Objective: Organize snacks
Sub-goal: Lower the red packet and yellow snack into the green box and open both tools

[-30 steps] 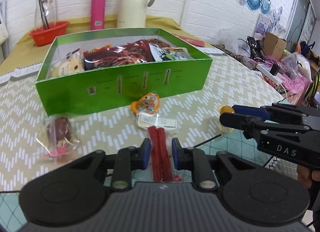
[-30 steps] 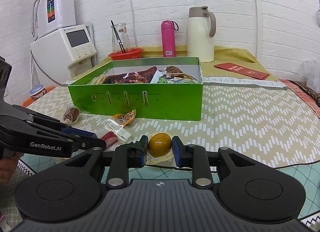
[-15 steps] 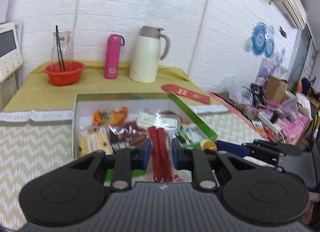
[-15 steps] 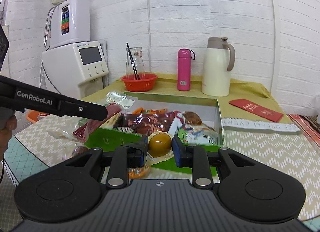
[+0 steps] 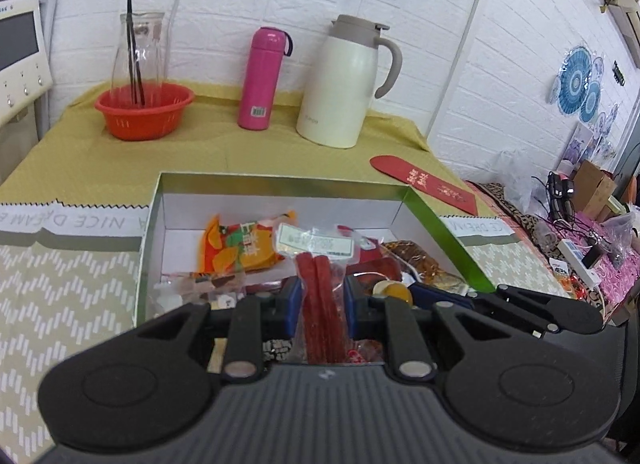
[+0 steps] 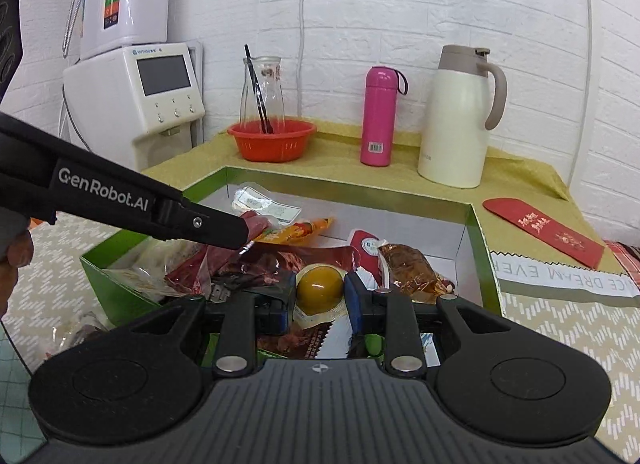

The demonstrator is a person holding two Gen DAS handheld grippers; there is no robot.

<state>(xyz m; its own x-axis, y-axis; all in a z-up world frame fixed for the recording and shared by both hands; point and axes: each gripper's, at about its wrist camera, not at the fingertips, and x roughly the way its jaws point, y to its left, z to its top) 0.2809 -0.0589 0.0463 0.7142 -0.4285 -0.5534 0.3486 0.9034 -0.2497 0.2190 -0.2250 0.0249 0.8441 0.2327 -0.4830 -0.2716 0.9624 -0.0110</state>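
My left gripper [image 5: 320, 304] is shut on a clear pack of red sausage sticks [image 5: 322, 304] and holds it over the open green box [image 5: 440, 220]. My right gripper [image 6: 320, 296] is shut on a packed yellow-brown egg [image 6: 319, 290] and holds it over the same box [image 6: 486, 264]. The box holds several snack packs, among them an orange pack [image 5: 240, 248] and a brown foil pack [image 6: 408, 268]. The left gripper also shows in the right wrist view [image 6: 244, 234], its pack's white label [image 6: 264, 204] sticking out. The egg and right gripper show in the left wrist view [image 5: 394, 292].
Behind the box stand a red basket with a glass carafe [image 5: 144, 108], a pink bottle [image 5: 262, 78] and a white thermos jug [image 5: 344, 80]. A red envelope [image 5: 424, 182] lies at the right. A water dispenser [image 6: 132, 92] stands at the left.
Both grippers have moved forward and lower over the box with their snacks still held. A second ago both were down at the table in front of the box.
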